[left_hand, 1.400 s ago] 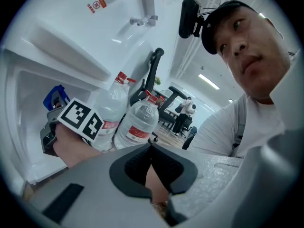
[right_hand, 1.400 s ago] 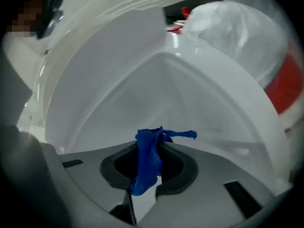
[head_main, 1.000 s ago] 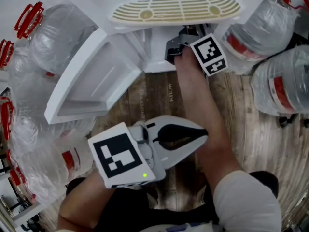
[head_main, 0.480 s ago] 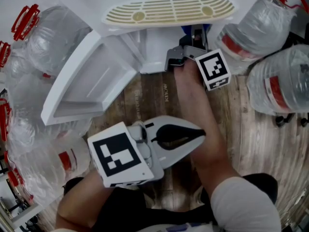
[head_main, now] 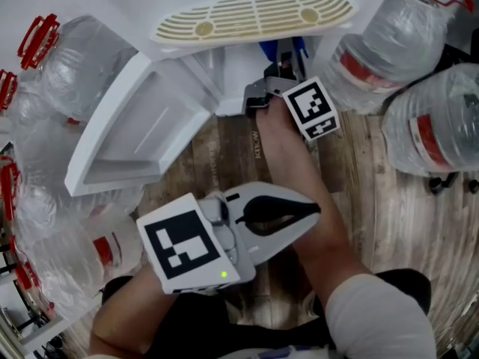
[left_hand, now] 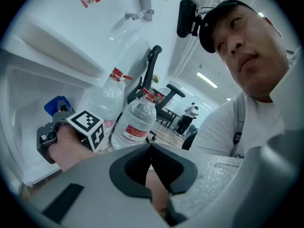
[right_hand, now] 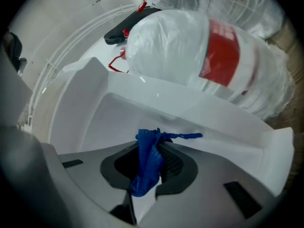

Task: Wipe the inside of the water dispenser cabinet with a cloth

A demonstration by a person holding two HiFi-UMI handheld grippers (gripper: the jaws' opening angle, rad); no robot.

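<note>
**Head view.** The white water dispenser cabinet (head_main: 228,94) stands at 12 o'clock beneath a cream slotted drip tray (head_main: 254,13). Its white cabinet door (head_main: 142,126) is swung open toward 10 o'clock, which leaves the interior reachable. The right gripper (head_main: 281,60) reaches to the mouth of the opening, and a blue knitted cloth (head_main: 271,49) shows at its tip. The left gripper (head_main: 314,210) hangs at 6 o'clock above the wooden floor (head_main: 374,200), close to the body and beside the right forearm (head_main: 299,170). It is evidently parked clear of the work. Clear plastic water bottles (head_main: 389,43) crowd the cabinet at 2 and 9 o'clock.

**Left gripper view.** The jaws of the left gripper (left_hand: 152,148) meet with nothing between them. At 9 o'clock the right gripper (left_hand: 56,112) appears against the white cabinet wall with the cloth (left_hand: 57,103).

**Right gripper view.** The jaws of the right gripper (right_hand: 152,158) are clamped on the bunched cloth (right_hand: 146,165). The cloth protrudes past the tips, so fabric rather than plastic would meet the white cabinet panel (right_hand: 118,110) ahead. A loose strand trails toward 2 o'clock. Contact with the panel cannot be confirmed. A wiping stroke would require pressing the cloth against the inner wall.
</note>
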